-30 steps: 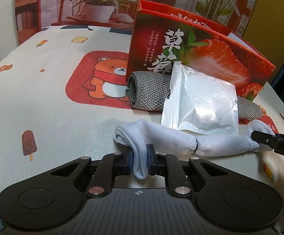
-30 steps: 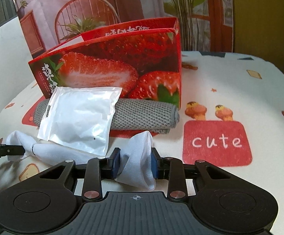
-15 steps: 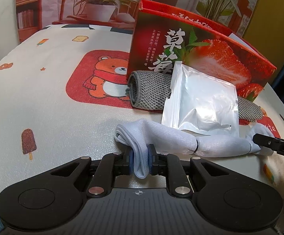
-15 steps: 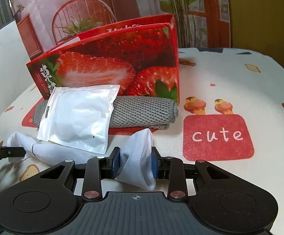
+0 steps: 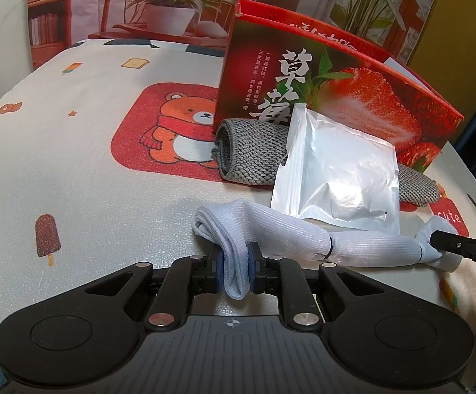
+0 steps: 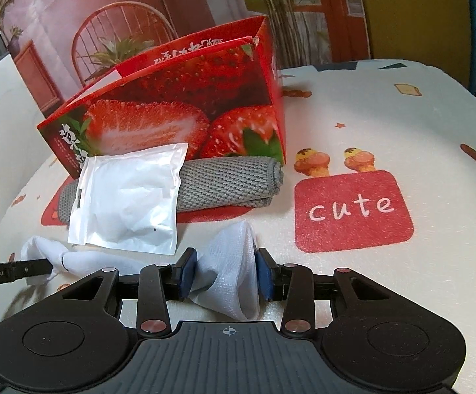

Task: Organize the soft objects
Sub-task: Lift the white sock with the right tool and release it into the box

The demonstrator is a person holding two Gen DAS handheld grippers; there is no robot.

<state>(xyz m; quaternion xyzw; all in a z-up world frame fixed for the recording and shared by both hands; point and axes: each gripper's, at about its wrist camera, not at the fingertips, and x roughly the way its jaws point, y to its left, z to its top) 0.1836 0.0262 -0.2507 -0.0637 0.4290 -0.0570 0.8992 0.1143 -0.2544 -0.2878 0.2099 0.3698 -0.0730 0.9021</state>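
Observation:
A long white sock [image 5: 303, 233], cinched by a thin dark band, lies stretched across the printed tablecloth. My left gripper [image 5: 236, 271] is shut on its folded left end. The other end [image 6: 228, 269] sits between the pads of my right gripper [image 6: 225, 274], whose jaws are opening; the cloth still fills the gap and touches both pads. A silvery white pouch [image 5: 339, 177] rests half on the sock and half on a rolled grey knit cloth [image 5: 251, 154]. In the right wrist view the pouch [image 6: 129, 200] covers the left part of the grey roll [image 6: 228, 180].
A red strawberry-print box [image 5: 336, 75], open at the top, stands right behind the grey roll. The tablecloth [image 6: 385, 124] has a red "cute" patch [image 6: 352, 210] to the right and a bear patch [image 5: 172, 138] to the left. A backdrop with plants rises behind the table.
The right jaws have spread wider and the sock end between them has puffed out. The right view has rolled slightly. The left gripper and its end of the sock have stayed put.

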